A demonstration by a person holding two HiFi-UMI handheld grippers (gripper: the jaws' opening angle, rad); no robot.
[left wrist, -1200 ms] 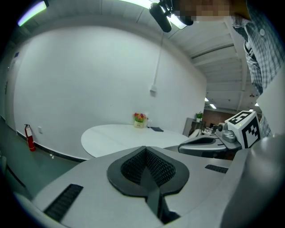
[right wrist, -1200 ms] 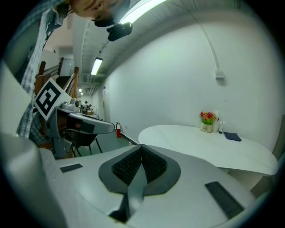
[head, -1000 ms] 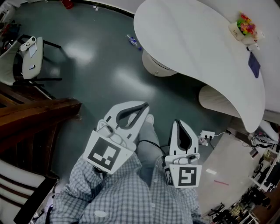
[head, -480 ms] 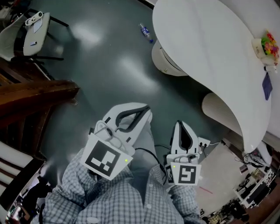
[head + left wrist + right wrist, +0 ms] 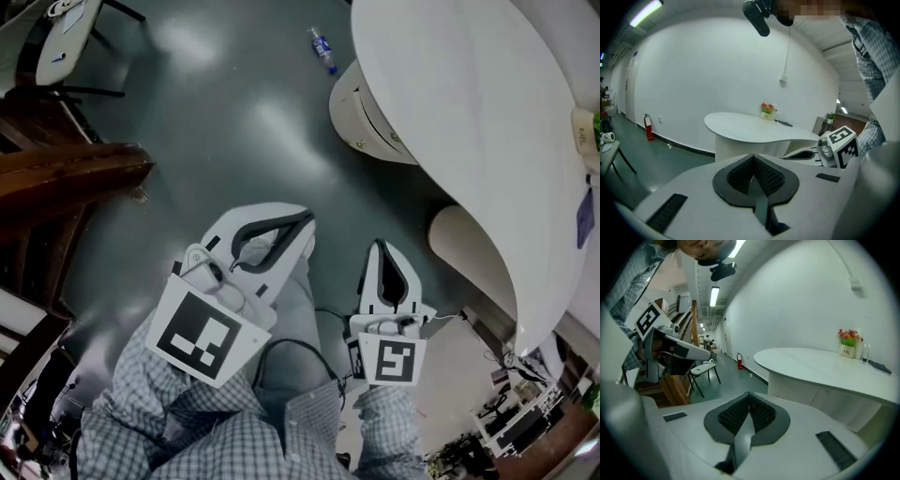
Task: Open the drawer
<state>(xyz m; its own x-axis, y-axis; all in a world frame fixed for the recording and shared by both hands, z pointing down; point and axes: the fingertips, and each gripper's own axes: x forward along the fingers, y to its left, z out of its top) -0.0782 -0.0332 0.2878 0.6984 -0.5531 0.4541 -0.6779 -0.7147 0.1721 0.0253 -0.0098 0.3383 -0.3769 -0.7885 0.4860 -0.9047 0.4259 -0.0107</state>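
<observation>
Head view, from the left: one white chair (image 5: 58, 28) has slid almost out of the top corner. The one dark wooden piece (image 5: 66, 173) sits higher than a moment ago. The whole scene has swung, so the person is turning or walking rather than working.

The left hand-held gripper (image 5: 302, 225) hangs over the person's legs, close to the body. Its own view shows its jaws closed tip to tip on nothing. On the green floor (image 5: 216, 122) beyond it lies one small bottle (image 5: 322, 45).

The right hand-held gripper (image 5: 381, 251) is held just beside the left and has barely moved against the body. Its jaws too are pressed together and empty.

One curved white bench (image 5: 469, 112) now fills more of the right side. In the left gripper view it carries one pot of flowers (image 5: 768, 111), and one red fire extinguisher (image 5: 648, 127) stands by the far wall.

No drawer shows in any view. It may belong to the wooden piece, but the dim picture does not settle that. I judge the task to be at the approach. Both hand-held grippers must open before either can take a handle.
</observation>
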